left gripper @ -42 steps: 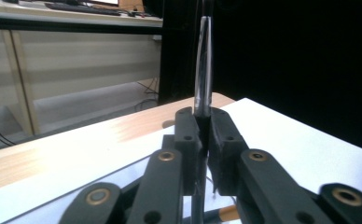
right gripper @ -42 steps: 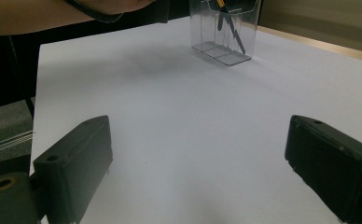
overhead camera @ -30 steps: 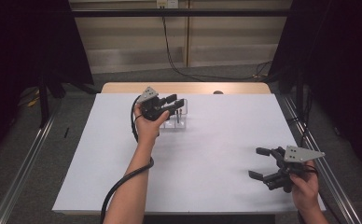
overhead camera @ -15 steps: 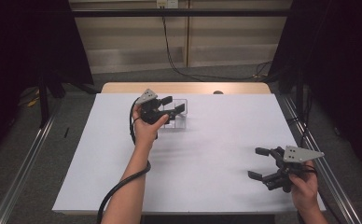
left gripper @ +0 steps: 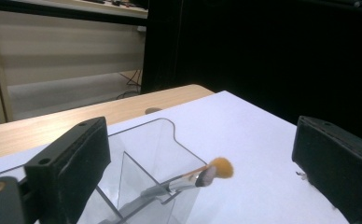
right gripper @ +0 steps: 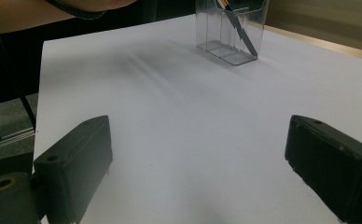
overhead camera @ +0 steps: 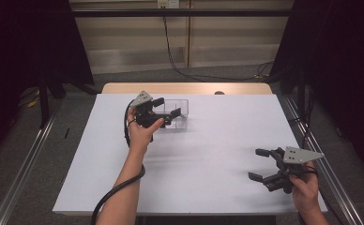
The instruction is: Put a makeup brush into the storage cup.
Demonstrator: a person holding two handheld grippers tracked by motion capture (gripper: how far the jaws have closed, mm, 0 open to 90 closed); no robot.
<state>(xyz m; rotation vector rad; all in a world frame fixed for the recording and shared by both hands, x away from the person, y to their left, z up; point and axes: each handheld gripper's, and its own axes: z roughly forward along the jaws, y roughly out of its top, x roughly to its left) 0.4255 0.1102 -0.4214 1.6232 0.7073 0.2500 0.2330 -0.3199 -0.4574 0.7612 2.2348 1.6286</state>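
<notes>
Fingers point(left gripper: 72, 168) of the left gripper point(overhead camera: 163, 108) stand wide apart, having just been opening; nothing is pressed between the pads. In the left gripper view the makeup brush point(left gripper: 188, 179) lies low between the two black fingers, nearer the left one, clear of both pads. The brush leans tilted inside a clear acrylic organizer point(left gripper: 156, 154); its orange-tipped head sticks out over the organizer's rim, toward the gap between the fingers, and its handle runs down into a compartment; which compartment cannot be told. The organizer sits partly behind and just beside the left-hand finger in that view. In the high view the left gripper is held over the organizer point(overhead camera: 180, 112), its fingers spread above the open top, with the left hand point(overhead camera: 142, 131) wrapped around the gripper body. Fingers point(right gripper: 76, 163) of the right gripper point(overhead camera: 264, 164) are likewise spread wide with nothing between them; bare white table cover point(overhead camera: 208, 154) shows between the pads. From these fingers the organizer point(right gripper: 230, 32) and the dark slanting brush handle point(right gripper: 237, 28) are far ahead, well apart. The right gripper rests low near the table's near right corner, held by the right hand point(overhead camera: 304, 190), well apart from the left gripper.
</notes>
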